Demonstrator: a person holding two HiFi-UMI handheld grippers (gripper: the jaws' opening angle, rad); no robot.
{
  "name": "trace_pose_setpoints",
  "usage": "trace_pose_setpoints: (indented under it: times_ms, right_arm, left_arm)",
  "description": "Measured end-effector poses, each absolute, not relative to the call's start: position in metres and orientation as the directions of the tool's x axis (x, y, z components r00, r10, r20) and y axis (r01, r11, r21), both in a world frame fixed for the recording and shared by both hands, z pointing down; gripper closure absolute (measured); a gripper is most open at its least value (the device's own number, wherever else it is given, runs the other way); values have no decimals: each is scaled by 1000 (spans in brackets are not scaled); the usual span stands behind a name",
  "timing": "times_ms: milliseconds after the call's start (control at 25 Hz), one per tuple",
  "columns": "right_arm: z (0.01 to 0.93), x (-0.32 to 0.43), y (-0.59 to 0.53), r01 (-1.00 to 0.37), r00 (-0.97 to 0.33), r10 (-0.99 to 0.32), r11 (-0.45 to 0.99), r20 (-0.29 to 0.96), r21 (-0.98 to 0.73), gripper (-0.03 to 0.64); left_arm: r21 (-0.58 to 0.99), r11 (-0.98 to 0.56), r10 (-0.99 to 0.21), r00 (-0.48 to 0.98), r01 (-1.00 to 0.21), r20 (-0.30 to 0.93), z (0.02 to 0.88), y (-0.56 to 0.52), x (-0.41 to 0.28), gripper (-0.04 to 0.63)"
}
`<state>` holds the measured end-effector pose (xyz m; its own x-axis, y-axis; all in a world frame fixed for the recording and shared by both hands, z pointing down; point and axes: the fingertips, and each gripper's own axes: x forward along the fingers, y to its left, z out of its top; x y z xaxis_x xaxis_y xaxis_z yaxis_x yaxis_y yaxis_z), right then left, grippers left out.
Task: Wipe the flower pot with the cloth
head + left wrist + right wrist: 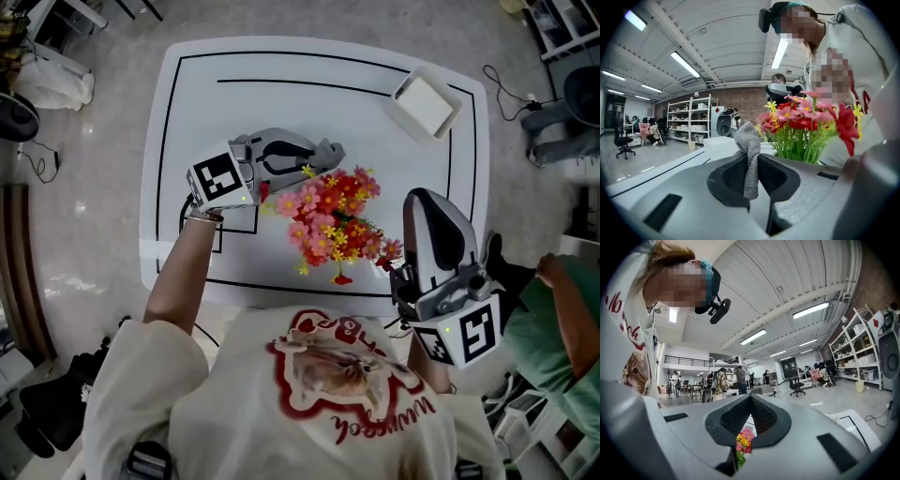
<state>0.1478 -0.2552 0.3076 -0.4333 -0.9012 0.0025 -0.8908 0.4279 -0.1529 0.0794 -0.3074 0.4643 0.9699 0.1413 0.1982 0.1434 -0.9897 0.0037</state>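
Observation:
A bunch of red, pink and yellow artificial flowers stands on the white table near its front edge and hides the pot beneath it. In the left gripper view the flowers rise just right of the jaws. My left gripper lies low at the flowers' left, shut on a grey knitted cloth that sticks up from between its pads. Off the table's front right corner, my right gripper is held level and shut with nothing in it. A bit of the flowers shows through the gap under its pads.
A shallow white square tray sits at the table's far right corner. Black lines mark the tabletop. Another person in a green sleeve stands at the right. Cables and gear lie on the floor around the table.

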Motion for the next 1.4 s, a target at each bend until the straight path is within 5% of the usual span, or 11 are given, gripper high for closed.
trace_pose_setpoints:
  times_ms: [560,1400]
  right_arm:
    - [309,143,-254,-881,-453,-892,445,11,-158,618]
    - [315,136,-251,-853,-500,-866,490,11,-182,618]
  left_arm:
    - [25,-977,211,939,212,271,488,-297,80,549]
    - [48,-994,106,949,96,296,505,-300,63,549]
